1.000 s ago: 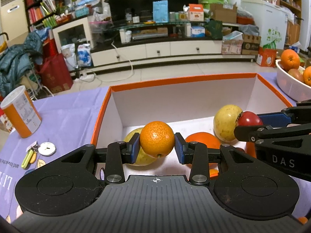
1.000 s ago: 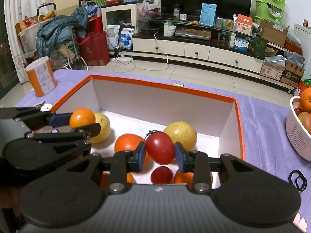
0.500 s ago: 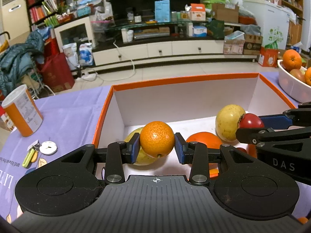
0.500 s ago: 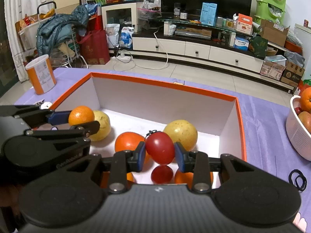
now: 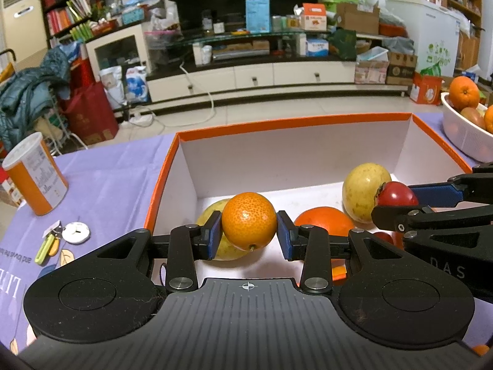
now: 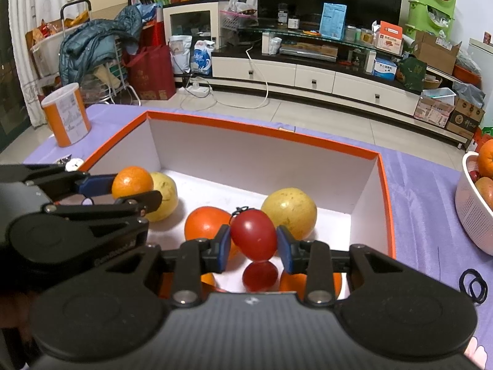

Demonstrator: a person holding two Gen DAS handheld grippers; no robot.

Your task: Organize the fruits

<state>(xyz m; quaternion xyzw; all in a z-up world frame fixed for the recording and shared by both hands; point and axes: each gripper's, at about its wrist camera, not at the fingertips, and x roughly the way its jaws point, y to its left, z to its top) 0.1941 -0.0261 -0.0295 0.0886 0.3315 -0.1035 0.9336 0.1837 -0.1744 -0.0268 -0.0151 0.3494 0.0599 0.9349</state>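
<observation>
Above the left side of the orange-rimmed white cardboard box (image 5: 308, 154), the left hand-held gripper (image 5: 249, 230), angled downward, clamps a small round orange mandarin (image 5: 249, 221). Beside it, right of centre, the right hand-held gripper (image 6: 253, 240), likewise tilted, pinches a glossy red tomato (image 6: 253, 238).

**Fruit and Object Count**

Two grippers show: the left gripper (image 5: 249, 236) and the right gripper (image 6: 253, 246). One mandarin (image 5: 249, 221) and one held tomato (image 6: 253, 239). One box (image 6: 262, 131) holds two yellow fruits (image 6: 289, 213), one lying tomato (image 6: 259, 276) and at least one persimmon (image 6: 206, 223). One basket (image 6: 471, 206), one canister (image 6: 66, 118).
</observation>
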